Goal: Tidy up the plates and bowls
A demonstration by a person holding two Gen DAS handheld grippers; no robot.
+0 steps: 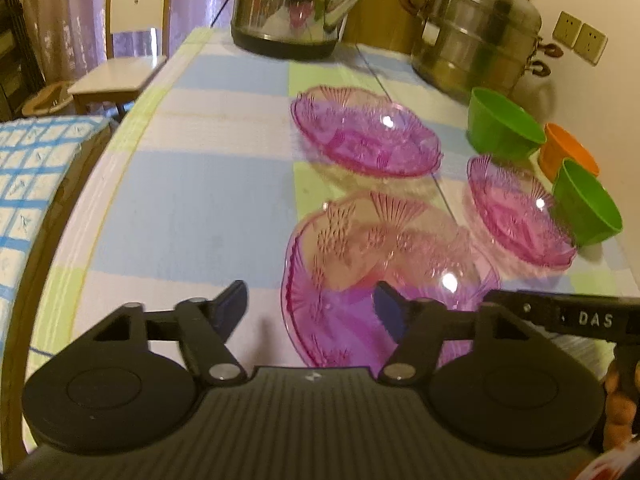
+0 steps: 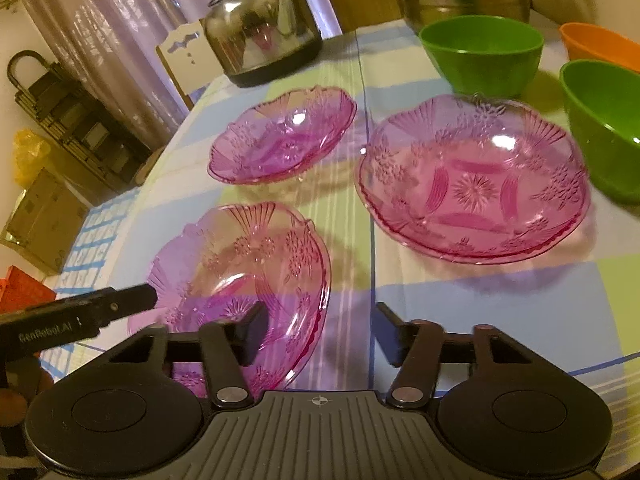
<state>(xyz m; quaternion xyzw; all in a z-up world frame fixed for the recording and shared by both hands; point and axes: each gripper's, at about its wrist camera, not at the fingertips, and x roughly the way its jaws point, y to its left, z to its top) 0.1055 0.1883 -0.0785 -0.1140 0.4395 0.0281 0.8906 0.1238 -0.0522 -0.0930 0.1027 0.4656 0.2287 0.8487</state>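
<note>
Three pink glass plates lie on the checked tablecloth. In the left wrist view the near plate (image 1: 384, 264) is right in front of my open left gripper (image 1: 310, 308), its left rim between the fingers. The far plate (image 1: 366, 132) and the right plate (image 1: 520, 212) lie beyond. In the right wrist view my open right gripper (image 2: 320, 332) straddles the near plate's (image 2: 240, 276) right rim. The far plate (image 2: 284, 136) and the big right plate (image 2: 472, 184) lie apart. Two green bowls (image 2: 480, 54) (image 2: 604, 128) and an orange bowl (image 2: 600, 46) stand at the right.
A steel kettle (image 1: 292, 4) and a stacked steel steamer pot (image 1: 476, 32) stand at the table's far end. A wooden chair (image 1: 124, 60) stands off the left edge. The table edge (image 1: 80, 216) runs along the left.
</note>
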